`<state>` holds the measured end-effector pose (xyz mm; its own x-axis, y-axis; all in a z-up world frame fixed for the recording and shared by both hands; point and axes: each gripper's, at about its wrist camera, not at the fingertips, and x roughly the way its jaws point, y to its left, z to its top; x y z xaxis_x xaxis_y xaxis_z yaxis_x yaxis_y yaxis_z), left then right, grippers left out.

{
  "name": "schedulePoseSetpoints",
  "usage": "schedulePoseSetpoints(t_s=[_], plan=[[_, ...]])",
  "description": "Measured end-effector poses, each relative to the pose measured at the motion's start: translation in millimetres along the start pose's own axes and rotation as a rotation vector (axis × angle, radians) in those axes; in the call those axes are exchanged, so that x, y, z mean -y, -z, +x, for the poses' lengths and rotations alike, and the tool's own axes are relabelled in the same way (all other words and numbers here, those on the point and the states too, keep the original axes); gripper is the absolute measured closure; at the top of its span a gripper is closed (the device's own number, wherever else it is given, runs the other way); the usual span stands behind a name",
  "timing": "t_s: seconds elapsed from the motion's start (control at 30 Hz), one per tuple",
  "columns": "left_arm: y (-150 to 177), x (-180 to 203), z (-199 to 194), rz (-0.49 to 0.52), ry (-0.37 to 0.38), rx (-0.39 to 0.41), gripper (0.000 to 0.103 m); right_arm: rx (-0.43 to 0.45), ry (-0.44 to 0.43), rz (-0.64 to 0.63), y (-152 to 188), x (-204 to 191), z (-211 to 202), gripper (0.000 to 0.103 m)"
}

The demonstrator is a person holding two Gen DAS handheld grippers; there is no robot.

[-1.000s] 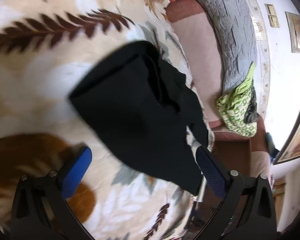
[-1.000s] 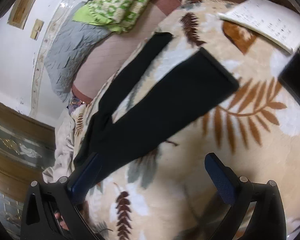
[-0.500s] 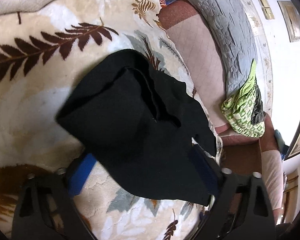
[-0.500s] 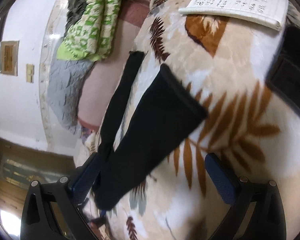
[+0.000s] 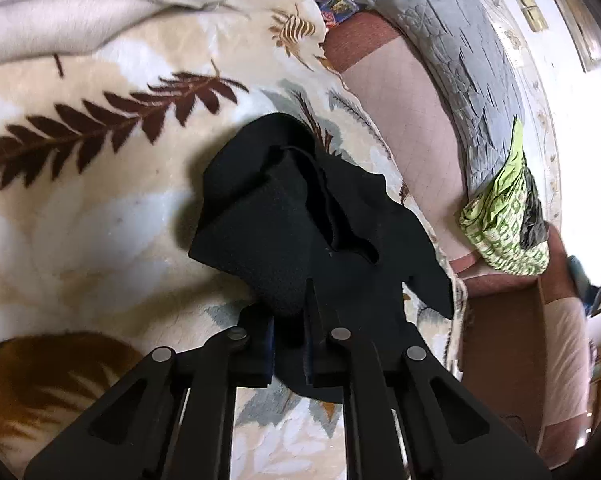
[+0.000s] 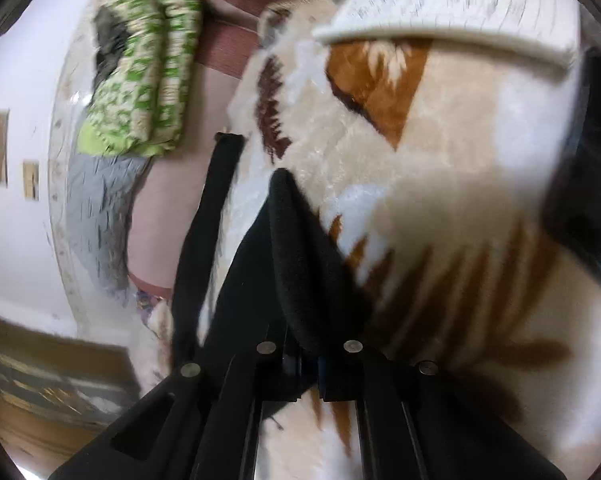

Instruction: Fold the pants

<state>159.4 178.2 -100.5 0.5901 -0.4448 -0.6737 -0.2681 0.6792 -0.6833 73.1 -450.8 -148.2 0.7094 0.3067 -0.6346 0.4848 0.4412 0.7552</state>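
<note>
- My left gripper's (image 5: 288, 344) pad faces are buried in the bunched black knit pants (image 5: 300, 216).
- My right view is motion-blurred; writing on the white lined paper sheet (image 6: 460, 4), cut by the top edge, is unreadable.
- A black object (image 6: 588, 168) runs off the right edge, unidentifiable.

Count:
- black pants (image 5: 300, 216): 1 pair, 2 legs visible in right view (image 6: 292, 264)
- grippers: 2, left gripper (image 5: 288, 344), right gripper (image 6: 308, 364)
- leaf-print blanket (image 5: 100, 208): 1
- grey quilted pillow (image 5: 460, 60): 1
- green patterned bundle (image 5: 504, 220): 1
- cream blanket (image 5: 80, 12): 1
- lined notepad (image 6: 452, 4): 1
- wall plates (image 5: 528, 8): 2
</note>
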Motion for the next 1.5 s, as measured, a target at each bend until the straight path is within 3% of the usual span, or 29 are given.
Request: schedulePoseSetpoints(t_s=[0.17,0.3,0.47,0.5,0.57,0.63,0.7,0.77,0.87,0.97,1.0,1.07,1.13,1.3,1.4,1.5], plan=[[19,-18,-37,-0.118,0.024,0.007,0.096,0.016,-0.002,-0.046,20,-4,-46,0.1],[46,-46,-81,-0.211,0.047,-0.01,0.096,-0.079,0.018,-0.057,43,15,-73,0.1],[59,-62,-105,-0.154,-0.029,0.007,0.096,-0.163,0.042,-0.117,77,32,-80,0.1],[55,-69,-95,-0.198,-0.019,-0.048,0.095,-0.162,0.044,-0.135,78,32,-76,0.1],[52,-78,-85,-0.249,-0.057,-0.103,0.091,-0.161,0.026,-0.122,76,36,-72,0.101],[50,-98,-87,-0.326,-0.072,-0.12,0.075,-0.156,0.002,-0.063,74,41,-78,0.101],[50,-110,-102,-0.345,-0.082,-0.065,0.07,-0.112,0.056,-0.087,74,37,-93,0.093],[49,-108,-129,-0.302,-0.161,0.041,0.069,-0.002,0.198,-0.227,79,10,-117,0.079],[44,-79,-156,-0.16,-0.188,0.161,0.067,0.078,0.205,-0.403,84,-32,-139,0.07],[38,-27,-162,0.037,-0.12,0.202,0.04,0.109,0.17,-0.521,92,-75,-148,0.067],[37,-9,-153,0.096,-0.061,0.176,0.032,0.112,0.155,-0.549,93,-86,-148,0.064],[36,14,-129,0.16,-0.008,0.1,0.032,0.099,0.096,-0.589,92,-106,-143,0.043],[39,24,-97,0.187,0.025,0.006,0.032,0.033,-0.01,-0.554,76,-118,-125,0.036],[54,16,-6,0.071,0.063,-0.238,0.032,-0.112,-0.113,-0.311,19,-124,-48,0.036],[49,12,9,0.056,0.03,-0.258,0.032,-0.16,-0.127,-0.23,-7,-132,7,0.036],[32,20,26,0.134,-0.037,-0.264,0.032,-0.174,-0.096,-0.242,-30,-142,58,0.036]])
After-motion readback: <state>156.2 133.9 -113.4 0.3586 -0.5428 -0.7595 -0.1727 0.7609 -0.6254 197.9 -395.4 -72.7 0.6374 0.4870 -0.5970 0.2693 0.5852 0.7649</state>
